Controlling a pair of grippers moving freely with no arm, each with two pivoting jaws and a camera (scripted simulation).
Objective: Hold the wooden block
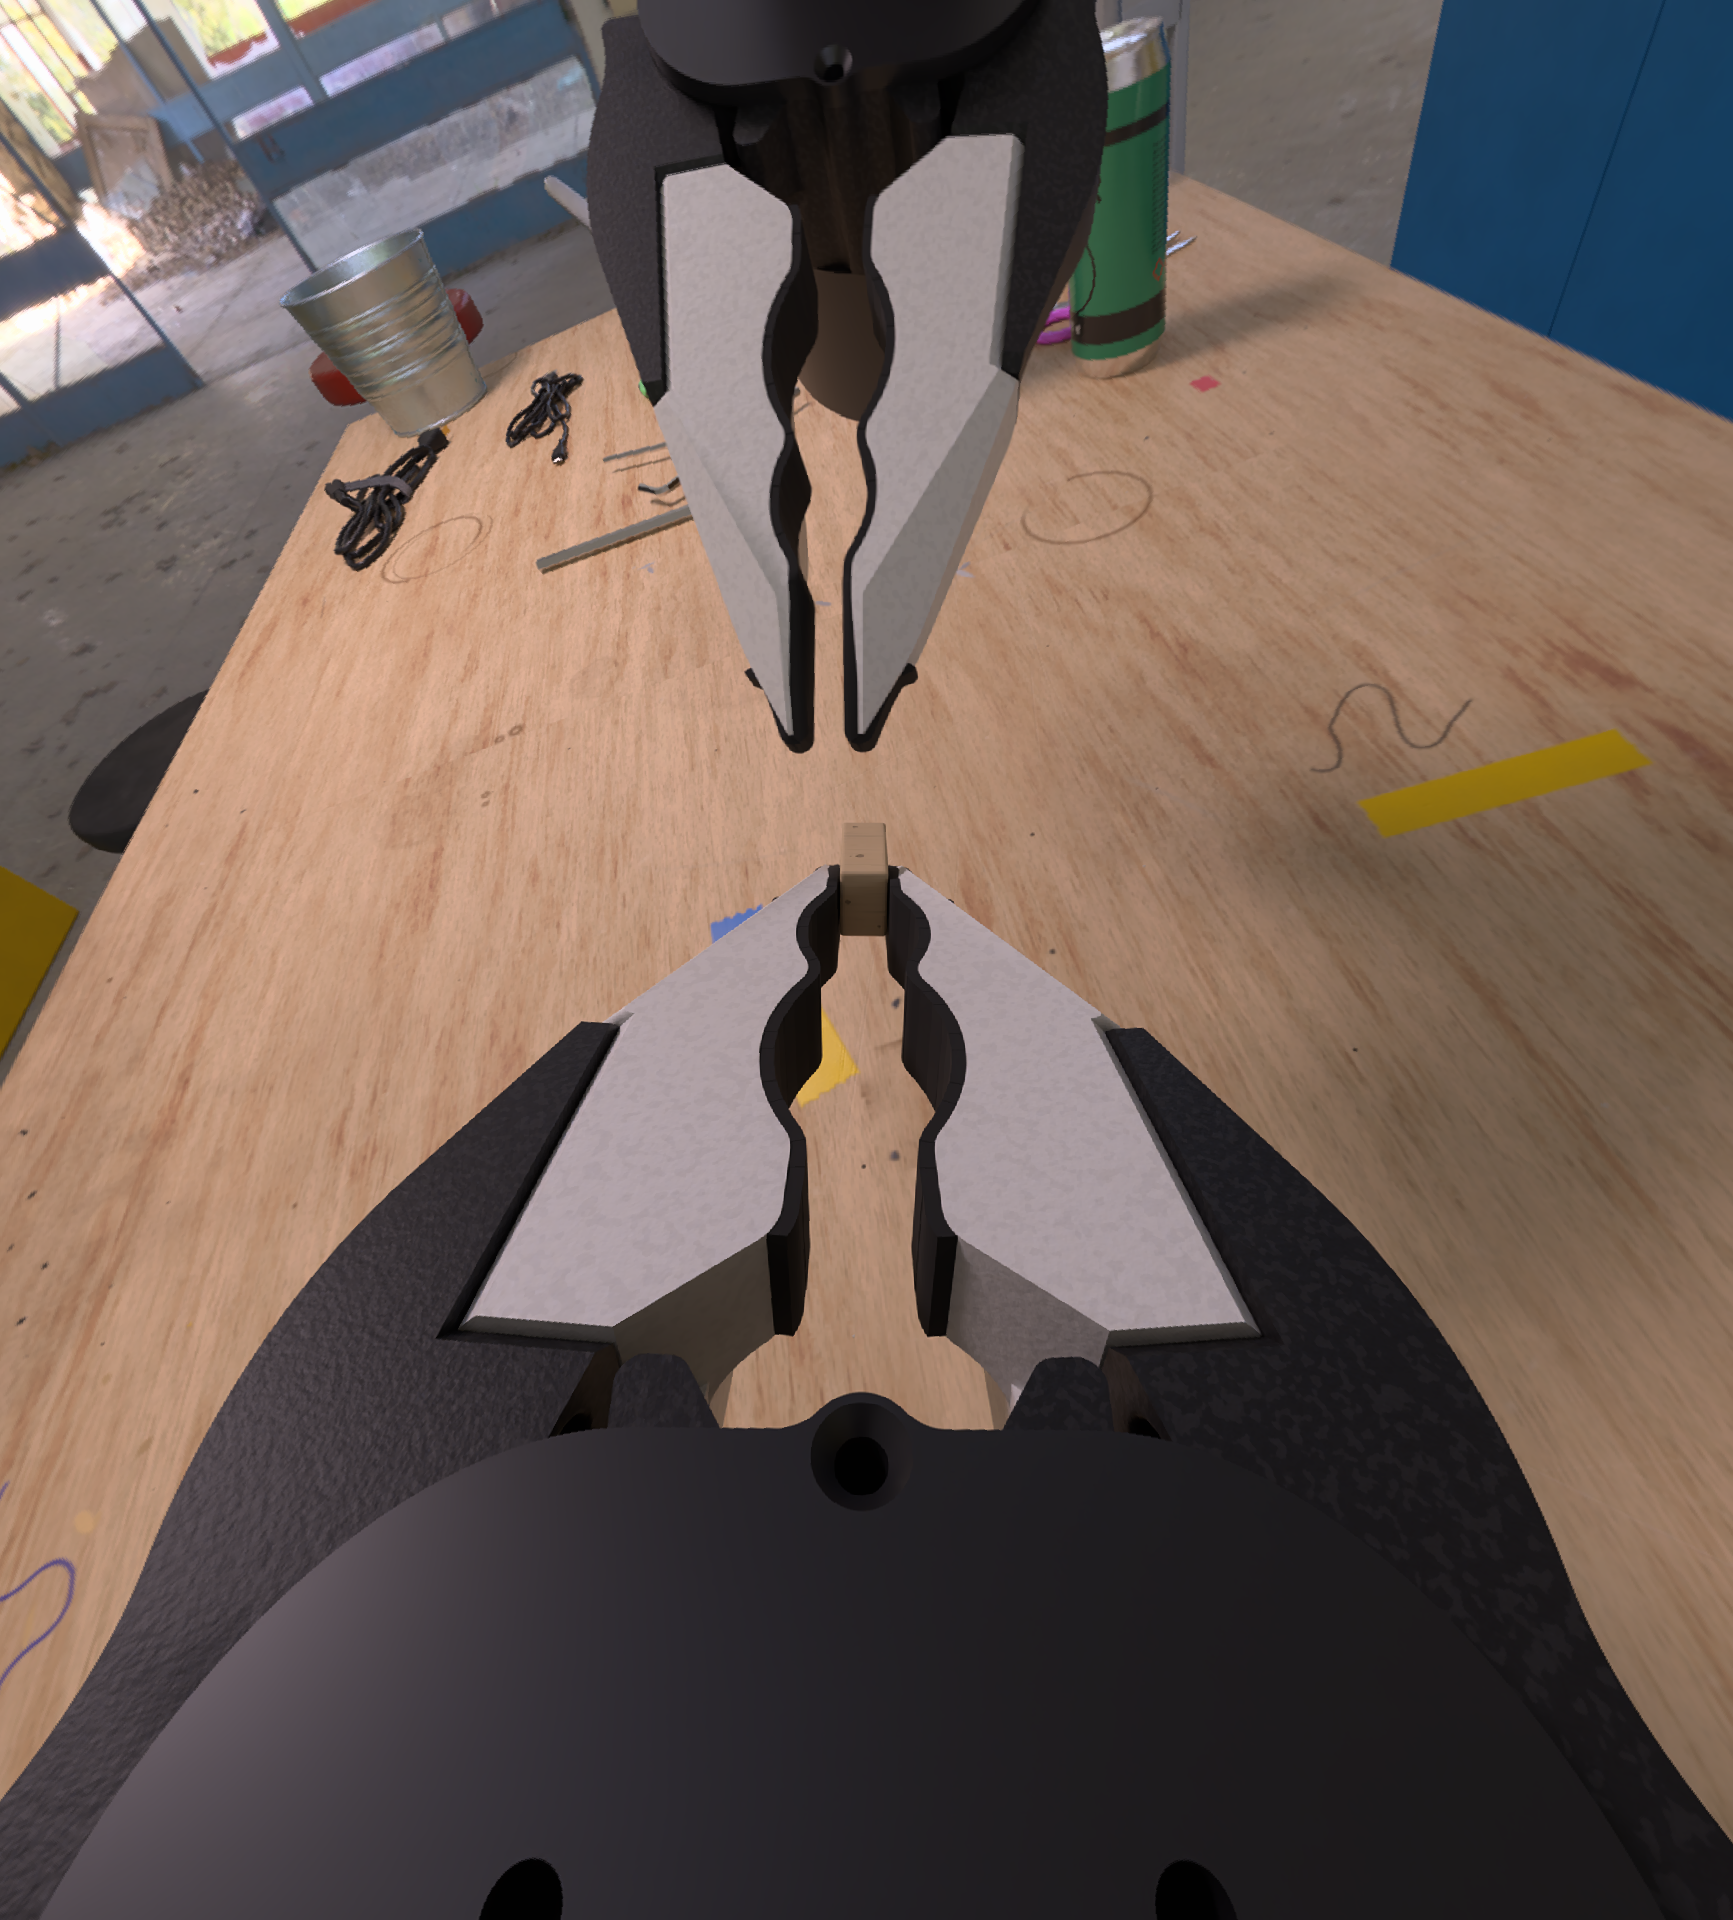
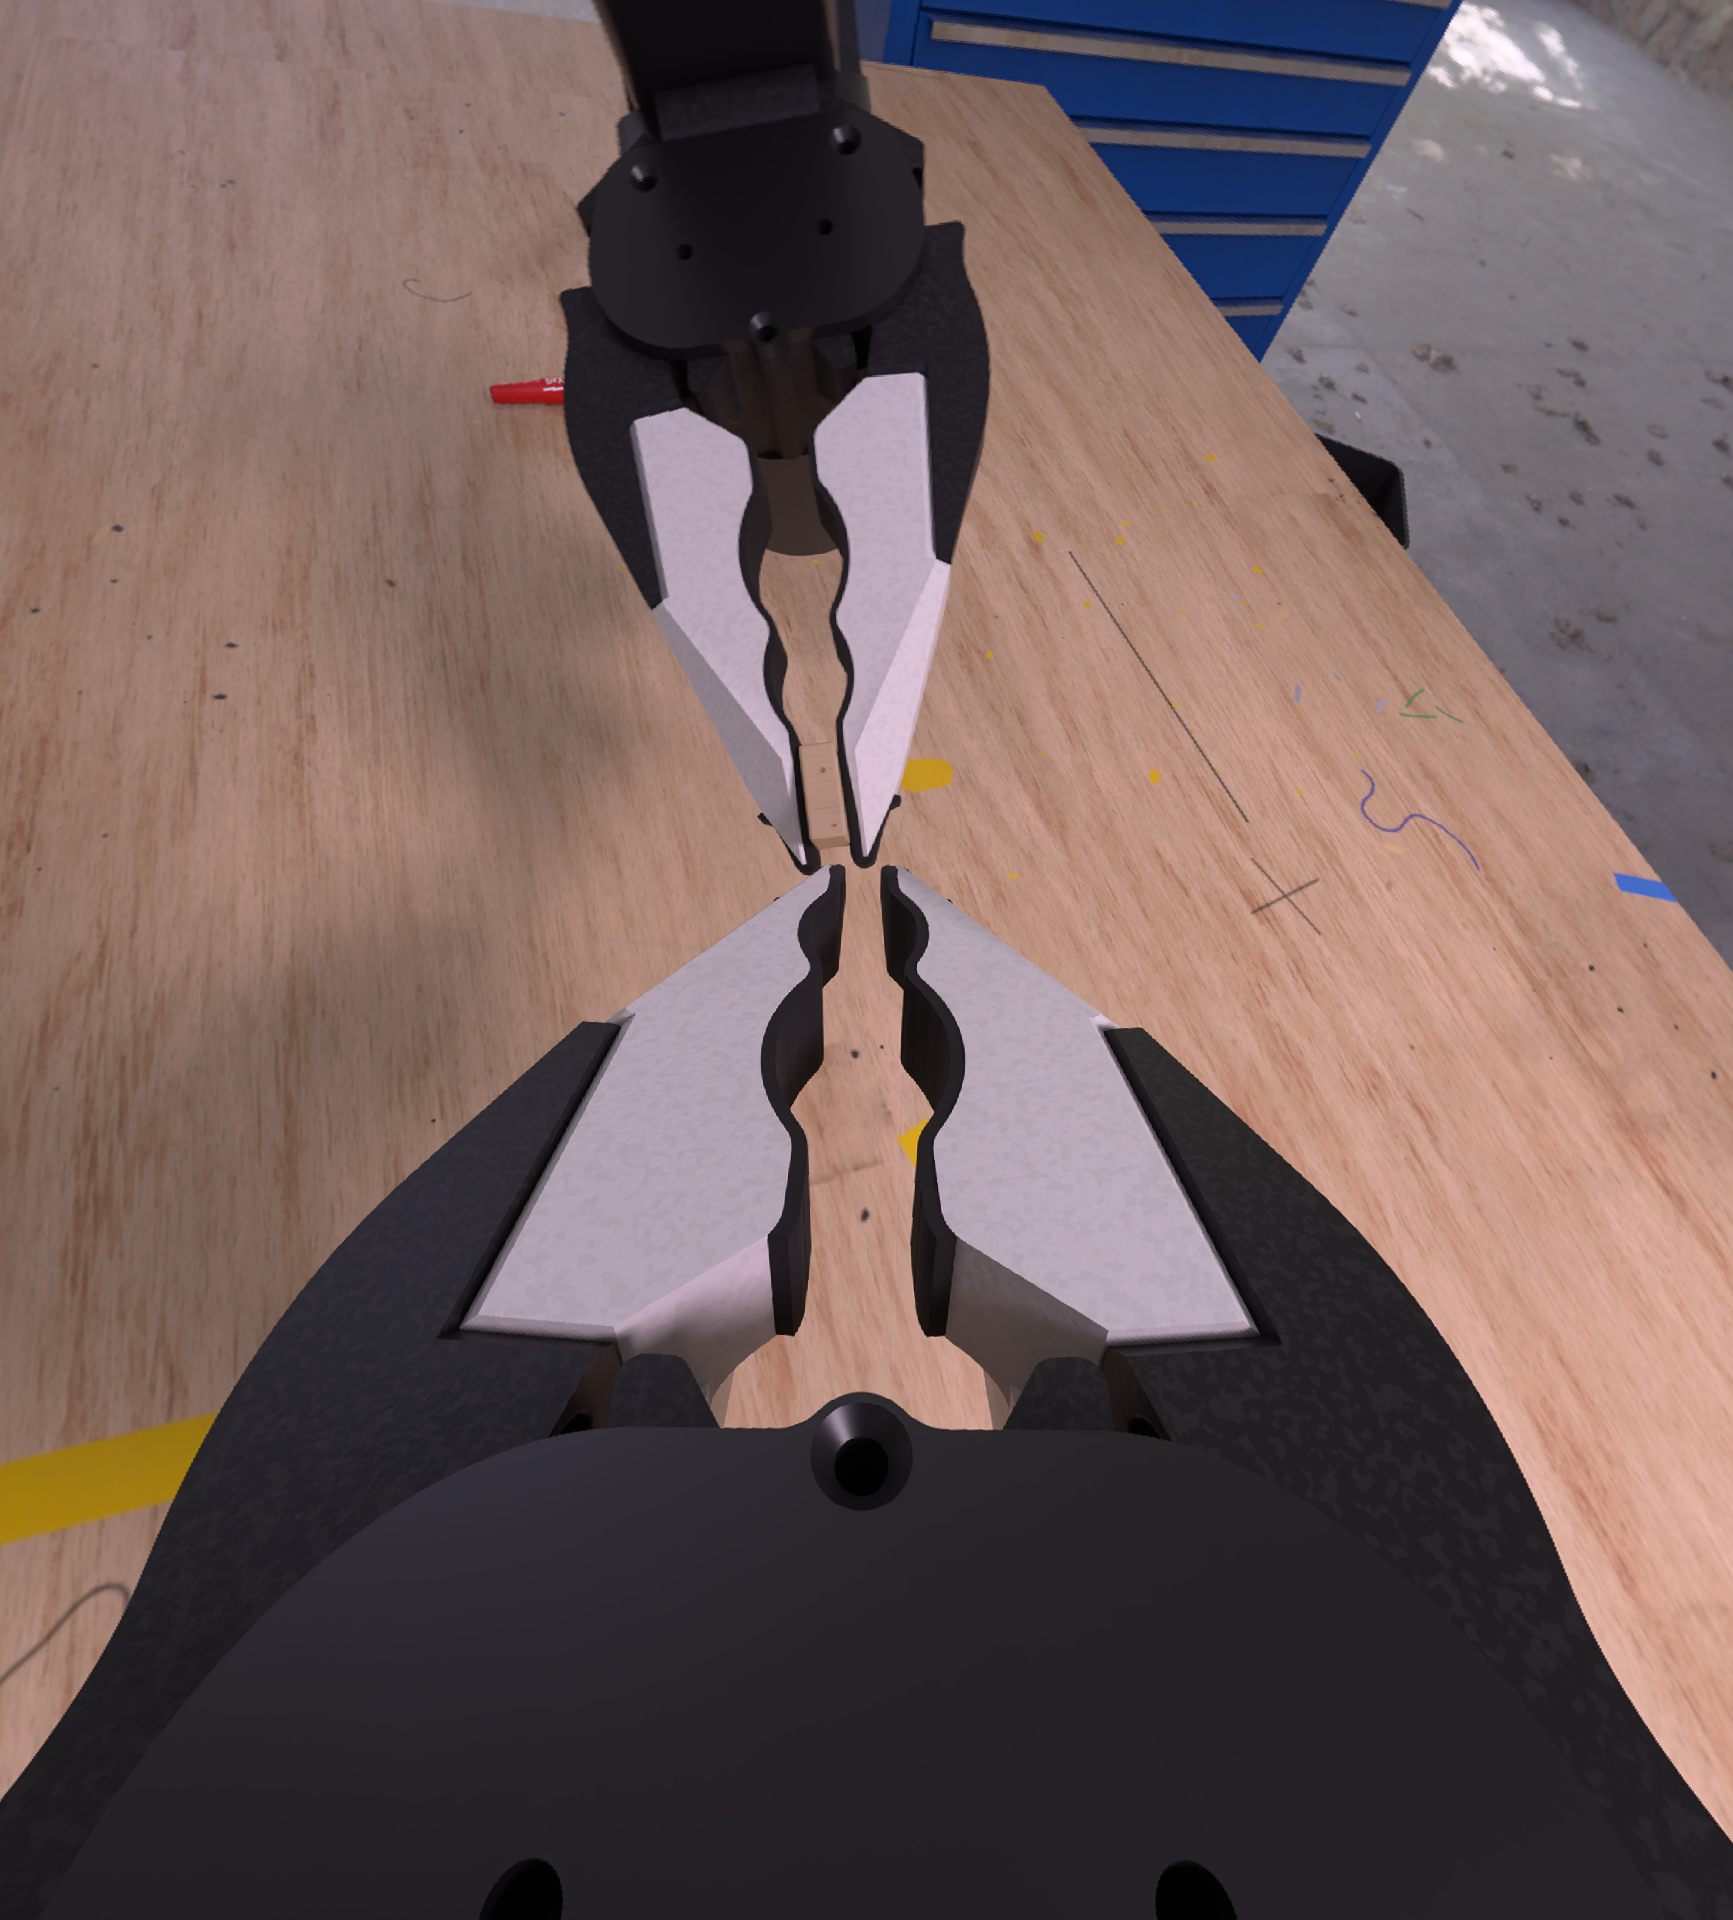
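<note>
A: Left tongs (image 1: 863, 883)?
B: Clamped on the wooden block (image 1: 863, 878), held above the counter (image 1: 1257, 1039).
A: Right tongs (image 2: 863, 883)?
B: Narrowly parted, holding nothing, tips just beside the block.

green can (image 1: 1132, 187): top cut off | red marker (image 2: 526, 392): half hidden (behind gripper)

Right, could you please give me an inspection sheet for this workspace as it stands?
Surface: wooden table, pen scribbles, yellow tape strip.
Job's things: wooden block, pinched at the fingertips of the left gripper.
Clutter: metal bucket, green can, red marker, grey metal strip.
Grippers: left shut on the block; right gripper faces it tip to tip, narrowly parted, empty.
Cables: two black coiled cables near the bucket, away from the grippers.
Surroundings: blue drawer cabinet, concrete floor.
</note>
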